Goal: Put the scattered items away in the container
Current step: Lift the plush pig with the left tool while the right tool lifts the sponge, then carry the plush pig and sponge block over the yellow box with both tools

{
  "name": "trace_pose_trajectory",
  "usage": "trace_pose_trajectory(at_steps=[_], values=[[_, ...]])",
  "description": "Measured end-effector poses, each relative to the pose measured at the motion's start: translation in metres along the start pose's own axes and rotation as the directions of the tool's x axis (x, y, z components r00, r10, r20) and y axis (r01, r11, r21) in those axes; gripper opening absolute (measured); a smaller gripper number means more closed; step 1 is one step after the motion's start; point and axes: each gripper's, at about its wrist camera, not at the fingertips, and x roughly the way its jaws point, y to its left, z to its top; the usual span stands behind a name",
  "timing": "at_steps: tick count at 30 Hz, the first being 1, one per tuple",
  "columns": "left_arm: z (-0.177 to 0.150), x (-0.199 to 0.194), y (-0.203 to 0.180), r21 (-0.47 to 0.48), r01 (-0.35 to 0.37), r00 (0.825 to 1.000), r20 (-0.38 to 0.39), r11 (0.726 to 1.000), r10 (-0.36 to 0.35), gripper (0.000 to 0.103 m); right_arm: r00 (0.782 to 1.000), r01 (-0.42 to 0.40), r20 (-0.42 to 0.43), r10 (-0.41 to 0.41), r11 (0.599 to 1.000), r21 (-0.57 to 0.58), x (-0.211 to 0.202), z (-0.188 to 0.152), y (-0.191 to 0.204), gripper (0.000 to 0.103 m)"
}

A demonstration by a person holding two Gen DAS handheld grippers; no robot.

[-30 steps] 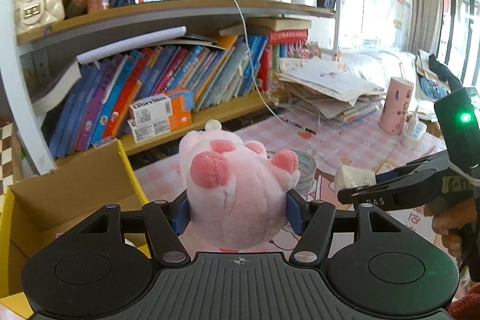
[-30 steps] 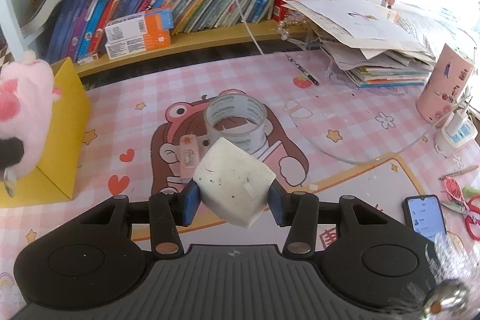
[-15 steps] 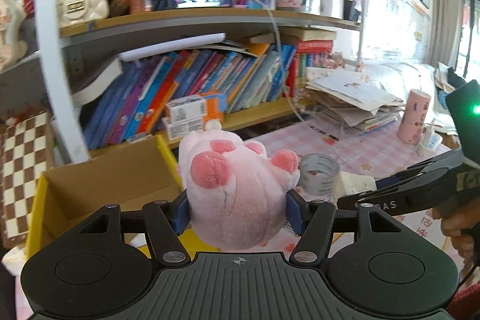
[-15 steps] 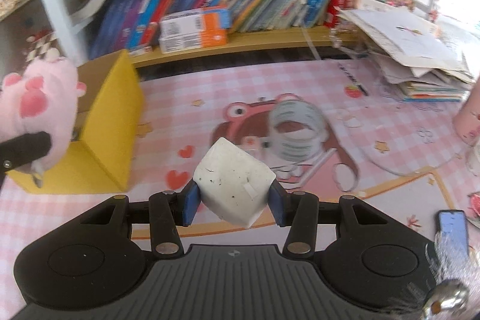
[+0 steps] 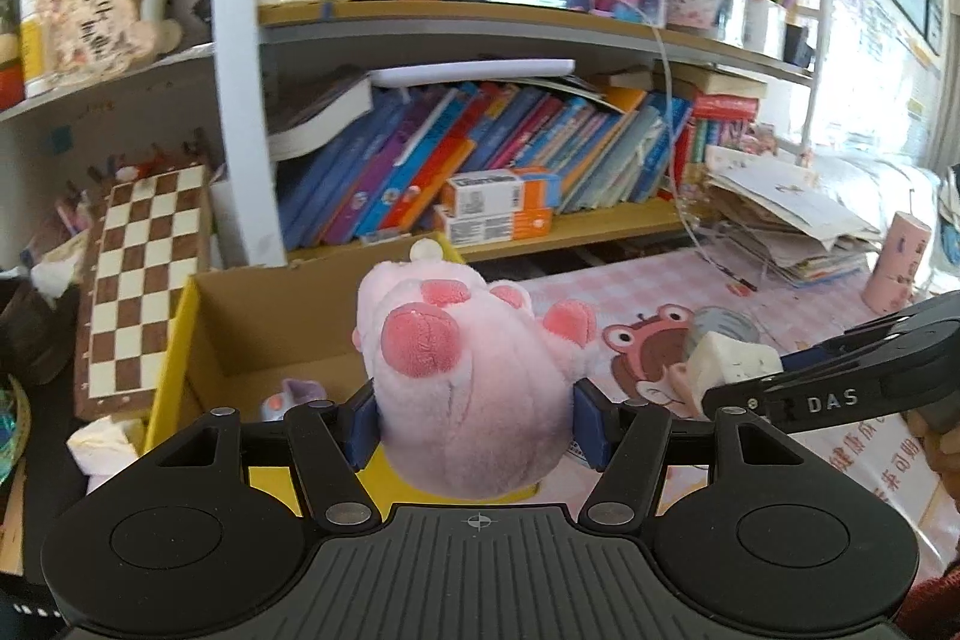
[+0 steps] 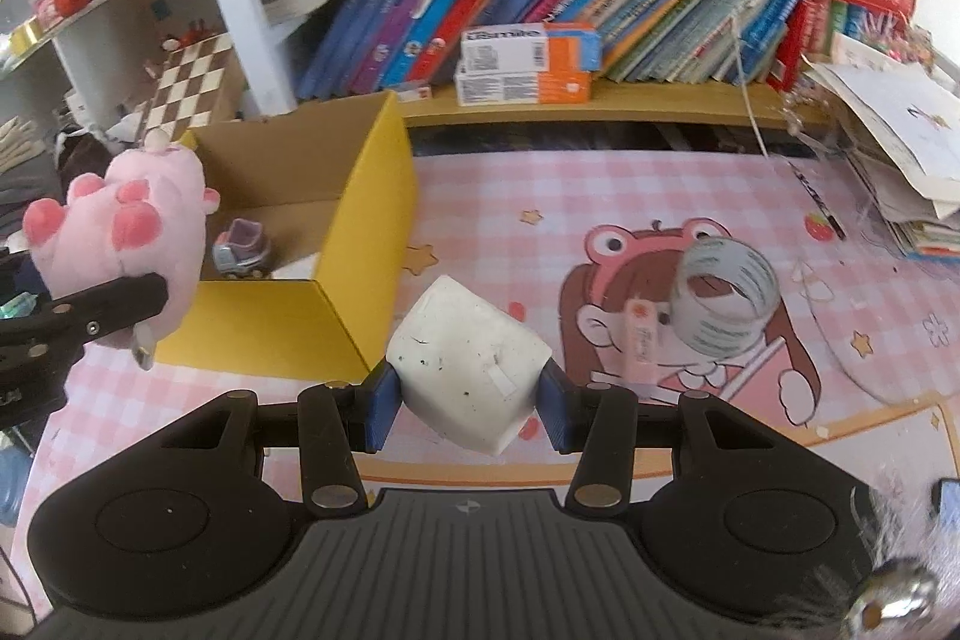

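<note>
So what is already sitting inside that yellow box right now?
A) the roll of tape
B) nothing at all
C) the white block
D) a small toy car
D: the right wrist view shows a small toy car on the floor of the yellow box, while the white block is clamped in the right gripper and the roll of tape lies out on the mat.

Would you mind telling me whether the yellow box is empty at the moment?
Not empty. The right wrist view shows a small toy car on the floor of the open box, with something white beside it.
</note>
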Motion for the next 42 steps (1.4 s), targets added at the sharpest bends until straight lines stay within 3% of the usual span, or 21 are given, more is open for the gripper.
trace_pose_trajectory(at_steps=[42], values=[[0.004, 0.003, 0.052, -0.083, -0.093, 0.995, 0.015, 0.992, 0.095, 0.062, 0.998, -0.065, 0.002, 0.066, 0.99, -0.128, 0.015, 0.039, 0.04, 0.045]])
